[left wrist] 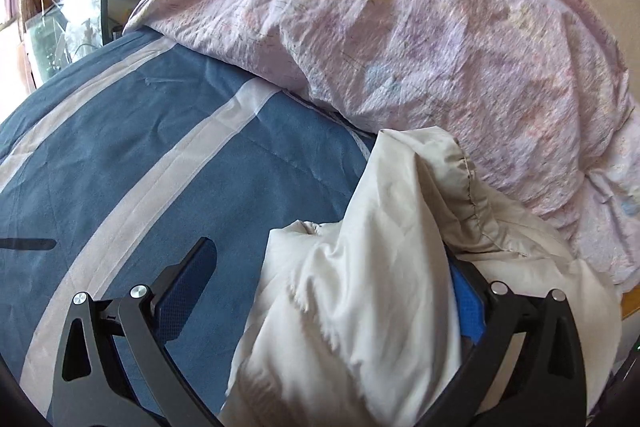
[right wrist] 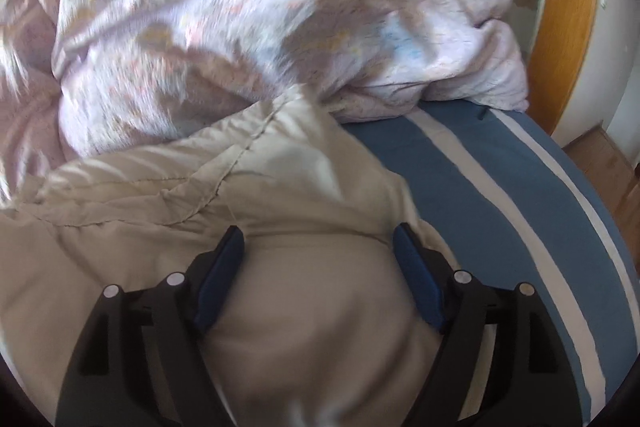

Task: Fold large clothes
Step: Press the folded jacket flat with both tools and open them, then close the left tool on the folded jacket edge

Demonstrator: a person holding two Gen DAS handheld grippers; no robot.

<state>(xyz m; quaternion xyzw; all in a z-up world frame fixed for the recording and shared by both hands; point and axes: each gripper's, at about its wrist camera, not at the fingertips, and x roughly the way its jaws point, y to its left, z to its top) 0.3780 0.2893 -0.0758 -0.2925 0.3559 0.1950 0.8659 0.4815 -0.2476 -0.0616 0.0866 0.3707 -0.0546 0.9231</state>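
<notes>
Cream garment (left wrist: pixel 360 287) is draped over the wide-spread left gripper (left wrist: pixel 332 291). Right gripper (right wrist: pixel 318 275), also spread wide, is seen above it (right wrist: pixel 240 187), the pink quilt (right wrist: pixel 240 7) at 12 o'clock.

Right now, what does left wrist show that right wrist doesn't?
Left wrist only: a window at far left, and cream garment draped over one finger of the open left gripper.
Right wrist only: an orange wooden door frame, and the open right gripper straddling the garment.
Both: cream garment, pink floral duvet, blue striped bedcover.
</notes>
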